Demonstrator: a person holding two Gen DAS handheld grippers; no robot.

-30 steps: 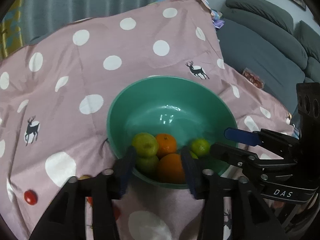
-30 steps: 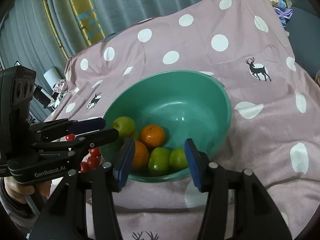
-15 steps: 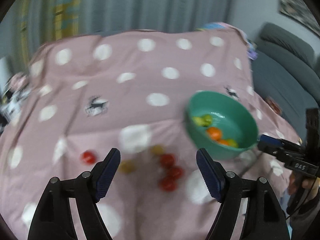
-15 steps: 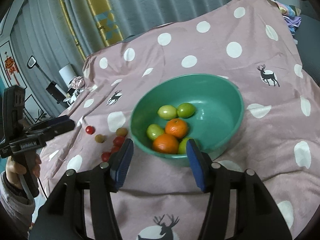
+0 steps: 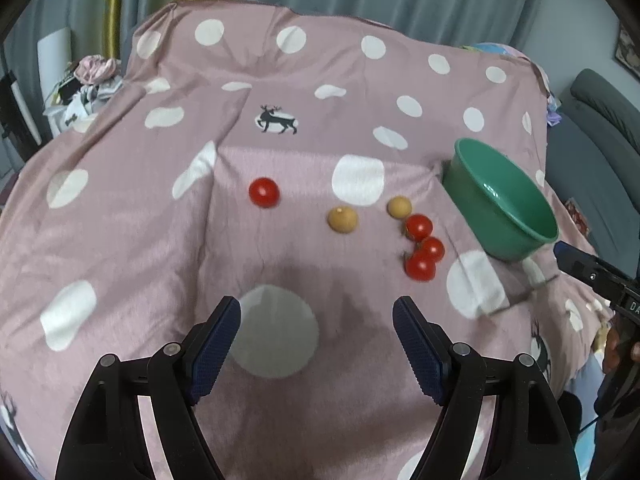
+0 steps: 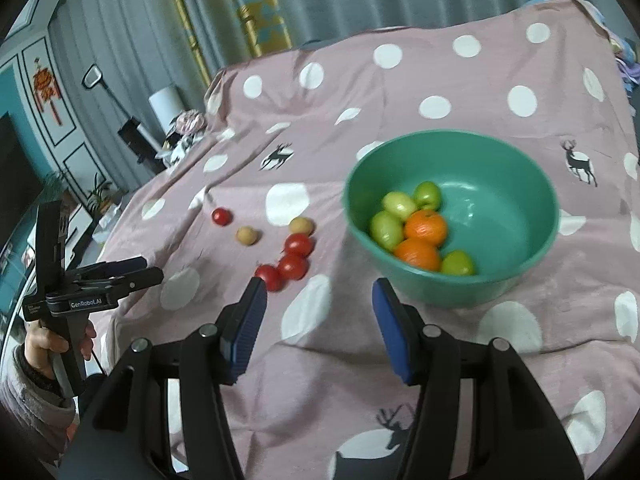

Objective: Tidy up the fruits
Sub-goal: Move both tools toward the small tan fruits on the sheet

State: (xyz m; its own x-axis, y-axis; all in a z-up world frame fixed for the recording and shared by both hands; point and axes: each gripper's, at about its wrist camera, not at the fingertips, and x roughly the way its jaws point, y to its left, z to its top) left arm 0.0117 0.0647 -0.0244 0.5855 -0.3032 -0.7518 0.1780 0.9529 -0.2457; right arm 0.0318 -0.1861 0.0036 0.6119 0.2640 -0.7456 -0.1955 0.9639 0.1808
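Observation:
A green bowl (image 6: 520, 280) (image 5: 508, 224) on the pink spotted cloth holds two oranges (image 6: 426, 227) and several green fruits (image 6: 386, 229). Left of it lie a cluster of three red tomatoes (image 5: 422, 246) (image 6: 294, 266), one lone tomato (image 5: 264, 192) (image 6: 221, 216) and two small tan fruits (image 5: 343, 219) (image 6: 247, 235). My left gripper (image 5: 316, 344) is open and empty, held back above the cloth short of the loose fruits; it also shows in the right wrist view (image 6: 132, 270). My right gripper (image 6: 318, 320) is open and empty, short of the bowl and tomatoes.
The pink polka-dot cloth (image 5: 280, 80) with deer prints covers the whole table. A grey sofa (image 5: 600, 128) stands to the right. Curtains hang behind, and clutter with a white cup (image 6: 166, 104) sits at the far left.
Both grippers have pulled back from the bowl and opened wider. The left one has swung left and now faces the loose tomatoes and tan fruits. The green fruits lie in the bowl.

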